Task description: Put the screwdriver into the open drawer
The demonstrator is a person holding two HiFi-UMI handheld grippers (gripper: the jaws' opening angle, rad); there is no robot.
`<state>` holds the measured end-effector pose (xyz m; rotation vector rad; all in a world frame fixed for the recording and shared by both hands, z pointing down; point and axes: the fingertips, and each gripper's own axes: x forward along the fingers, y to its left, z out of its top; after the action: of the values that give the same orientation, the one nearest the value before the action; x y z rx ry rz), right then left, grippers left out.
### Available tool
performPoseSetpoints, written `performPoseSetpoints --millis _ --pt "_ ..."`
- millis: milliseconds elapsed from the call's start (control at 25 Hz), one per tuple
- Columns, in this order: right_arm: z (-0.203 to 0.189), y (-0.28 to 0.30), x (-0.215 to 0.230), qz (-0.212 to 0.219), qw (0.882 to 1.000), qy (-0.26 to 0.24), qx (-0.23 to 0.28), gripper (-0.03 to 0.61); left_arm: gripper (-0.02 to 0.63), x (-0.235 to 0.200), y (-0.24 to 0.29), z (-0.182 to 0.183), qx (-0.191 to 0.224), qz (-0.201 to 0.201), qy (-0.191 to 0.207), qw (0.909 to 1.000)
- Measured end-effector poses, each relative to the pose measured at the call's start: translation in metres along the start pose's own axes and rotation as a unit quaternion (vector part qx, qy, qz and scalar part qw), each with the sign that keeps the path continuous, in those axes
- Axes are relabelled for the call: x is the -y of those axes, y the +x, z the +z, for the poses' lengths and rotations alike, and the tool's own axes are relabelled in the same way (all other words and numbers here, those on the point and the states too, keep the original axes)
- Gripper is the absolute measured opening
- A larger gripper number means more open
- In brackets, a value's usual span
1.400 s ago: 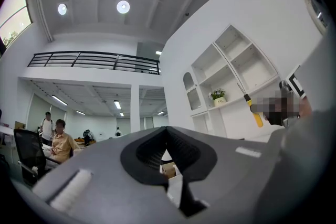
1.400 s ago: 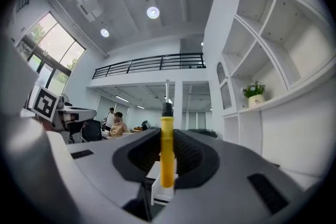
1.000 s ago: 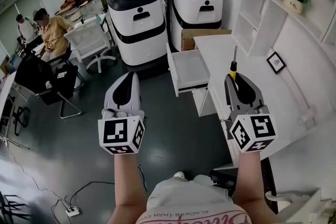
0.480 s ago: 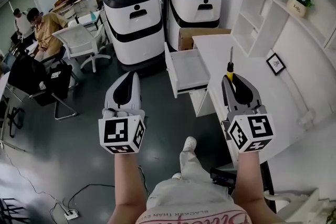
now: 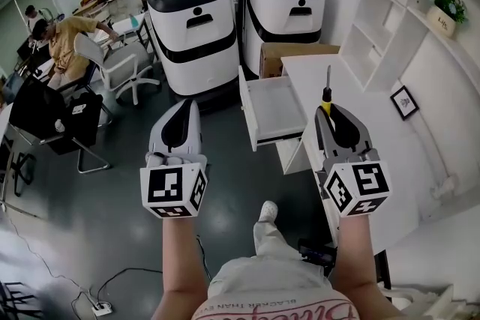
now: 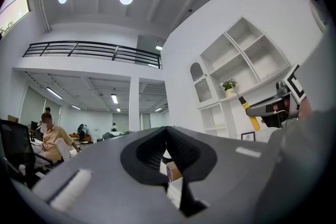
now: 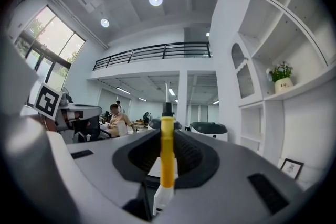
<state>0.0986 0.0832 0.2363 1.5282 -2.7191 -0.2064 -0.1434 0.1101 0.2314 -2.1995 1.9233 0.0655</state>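
A screwdriver (image 5: 326, 95) with a yellow handle (image 7: 167, 150) and thin metal shaft stands upright in my right gripper (image 5: 328, 112), which is shut on the handle. It hangs over the front edge of the white desk (image 5: 352, 79). The open white drawer (image 5: 271, 110) juts out from the desk, just left of and slightly beyond the screwdriver. My left gripper (image 5: 184, 107) hangs over the dark floor left of the drawer, its jaws shut with nothing between them (image 6: 167, 132). The left gripper view also catches the right gripper (image 6: 274, 107) with the screwdriver (image 6: 252, 116).
Two big white-and-black machines (image 5: 196, 26) (image 5: 283, 7) stand behind the drawer, with a cardboard box (image 5: 289, 56) beside the desk. Wall shelves hold a potted plant (image 5: 444, 7). A chair (image 5: 124, 65) and a seated person (image 5: 64, 41) are at the far left.
The person has stepped forward, one foot now showing on the floor. Both grippers travel along with the step, and the drawer and desk sit a little nearer. The grip on the screwdriver is unchanged.
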Motion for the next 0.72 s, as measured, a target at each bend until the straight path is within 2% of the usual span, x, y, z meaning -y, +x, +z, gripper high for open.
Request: performPoseSetpoints --millis 720 --pt "-0.036 0.164 0.089 0.024 0.999 0.030 -0.019 0.080 0.011 -0.021 0.174 -0.048 -0.035 0.009 0.004 0.9993"
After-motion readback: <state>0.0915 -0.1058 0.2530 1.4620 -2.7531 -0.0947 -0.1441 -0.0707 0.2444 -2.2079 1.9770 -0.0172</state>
